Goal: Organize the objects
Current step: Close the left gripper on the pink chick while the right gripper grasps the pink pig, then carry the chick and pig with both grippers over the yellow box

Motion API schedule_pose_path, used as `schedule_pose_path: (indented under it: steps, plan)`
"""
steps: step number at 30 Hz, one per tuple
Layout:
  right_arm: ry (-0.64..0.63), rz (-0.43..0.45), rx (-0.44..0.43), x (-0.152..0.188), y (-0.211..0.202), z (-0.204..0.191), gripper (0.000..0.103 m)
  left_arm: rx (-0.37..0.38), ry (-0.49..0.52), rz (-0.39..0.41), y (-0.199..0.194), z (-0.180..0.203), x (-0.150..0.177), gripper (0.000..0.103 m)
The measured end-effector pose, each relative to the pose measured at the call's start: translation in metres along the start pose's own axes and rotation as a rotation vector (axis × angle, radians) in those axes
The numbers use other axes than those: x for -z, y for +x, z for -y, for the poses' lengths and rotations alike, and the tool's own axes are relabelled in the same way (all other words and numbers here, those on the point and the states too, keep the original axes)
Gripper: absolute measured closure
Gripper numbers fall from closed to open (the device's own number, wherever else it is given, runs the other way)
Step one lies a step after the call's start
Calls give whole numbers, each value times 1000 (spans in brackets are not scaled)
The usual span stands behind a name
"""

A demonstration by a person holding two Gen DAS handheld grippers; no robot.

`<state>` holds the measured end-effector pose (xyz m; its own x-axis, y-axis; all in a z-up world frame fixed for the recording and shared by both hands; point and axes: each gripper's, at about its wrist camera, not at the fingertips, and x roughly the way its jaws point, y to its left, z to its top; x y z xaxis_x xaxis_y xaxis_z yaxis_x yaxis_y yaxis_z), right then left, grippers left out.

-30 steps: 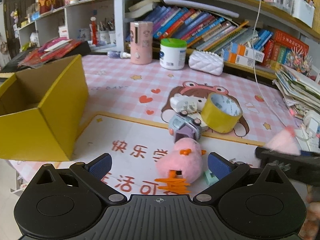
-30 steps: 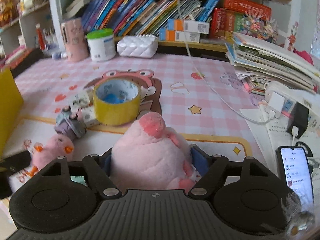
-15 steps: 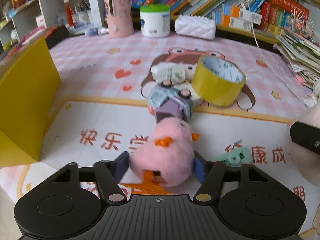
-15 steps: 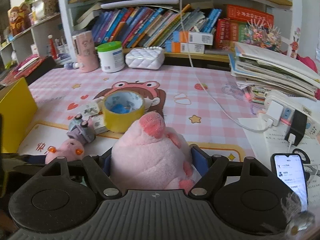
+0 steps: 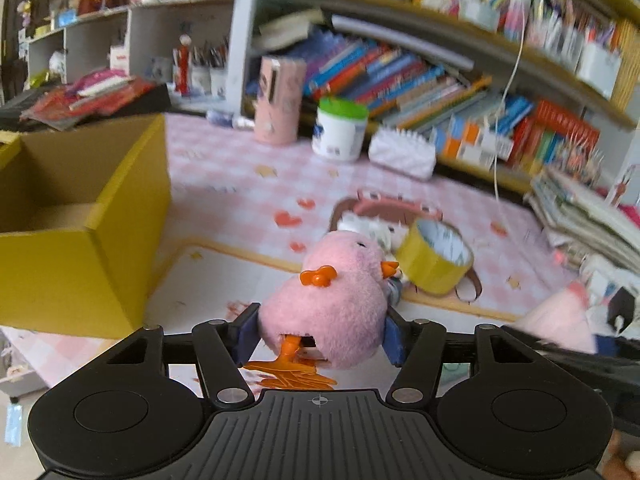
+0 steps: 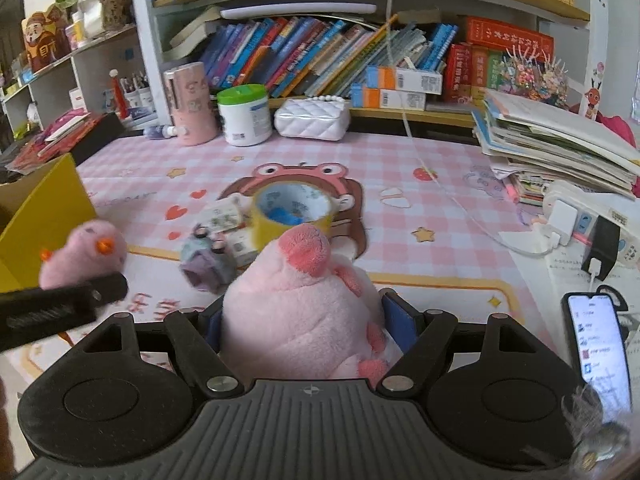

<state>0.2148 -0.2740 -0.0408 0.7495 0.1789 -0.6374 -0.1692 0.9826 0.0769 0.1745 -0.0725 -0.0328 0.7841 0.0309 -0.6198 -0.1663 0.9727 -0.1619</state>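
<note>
My left gripper (image 5: 320, 338) is shut on a small pink plush chick (image 5: 332, 300) with orange beak and feet, lifted off the table; the same chick (image 6: 86, 254) shows at the left of the right wrist view. My right gripper (image 6: 308, 328) is shut on a larger pink plush pig (image 6: 304, 312), also seen at the right edge (image 5: 560, 320) of the left wrist view. An open yellow cardboard box (image 5: 80, 240) stands to the left. On the mat lie a yellow tape roll (image 6: 294, 216), a purple toy camera (image 6: 204, 264) and a small white box (image 6: 224, 218).
At the table's back stand a pink canister (image 6: 192, 104), a green-lidded white tub (image 6: 244, 114) and a white quilted purse (image 6: 312, 118) below full bookshelves. On the right are stacked papers (image 6: 552, 140), a power strip with a charger (image 6: 580, 220) and a lit phone (image 6: 596, 344).
My left gripper went from open around the chick to shut on it, then lifted it and swung toward the yellow box. My right gripper rose a little, still holding the pig.
</note>
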Motion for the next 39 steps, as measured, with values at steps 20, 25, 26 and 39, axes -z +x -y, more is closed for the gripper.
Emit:
schedule_pose_path:
  steps: [20,25,26,39]
  plan:
    - [-126,-31,-151,56,-57,-206,28,-59,-71,52,-107,-175,35,44]
    - [-127,-32,-178,73,-69,-243,28,-79,-67,63,-125,-205,42,44]
    - [-128,-34,-183,75,-71,-249,28,-81,-65,66,-128,-210,43,44]
    - [-165,-10,-215,86,-87,-308,28,-85,-67,120,-156,-259,48,44]
